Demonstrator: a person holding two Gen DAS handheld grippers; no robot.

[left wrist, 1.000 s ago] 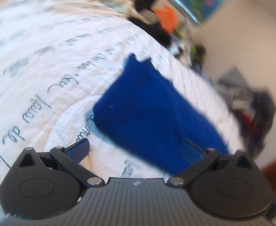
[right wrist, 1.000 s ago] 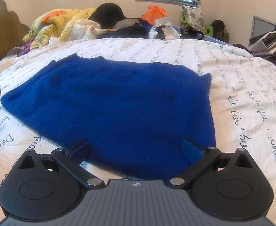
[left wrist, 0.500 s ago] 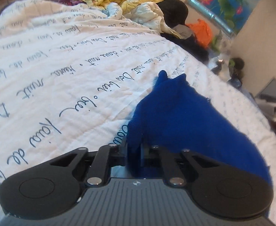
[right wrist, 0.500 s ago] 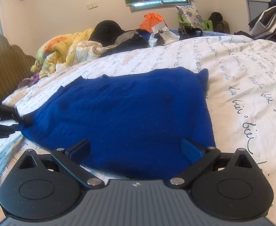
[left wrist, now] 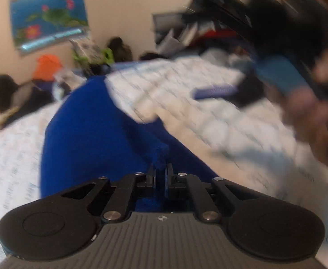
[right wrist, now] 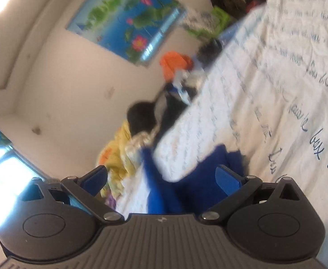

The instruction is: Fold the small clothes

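Blue cloth (left wrist: 92, 139), one piece, draped on white quilt (left wrist: 186, 94), corner pinched in left gripper (left wrist: 160, 177); right gripper (right wrist: 161, 177) spread wide above cloth, holding nothing; one orange bag (right wrist: 175, 63), one lotus poster (right wrist: 128, 22) behind

Daylight glares from the window (right wrist: 5, 168); both fisheye views are motion-blurred, edges curved, the bed (left wrist: 208, 103) smeared.

Fuzzy matt blue cloth (left wrist: 92, 139), quilted cotton bedspread (right wrist: 276, 103), matt ribbed plastic hand-held gripper (left wrist: 160, 174)
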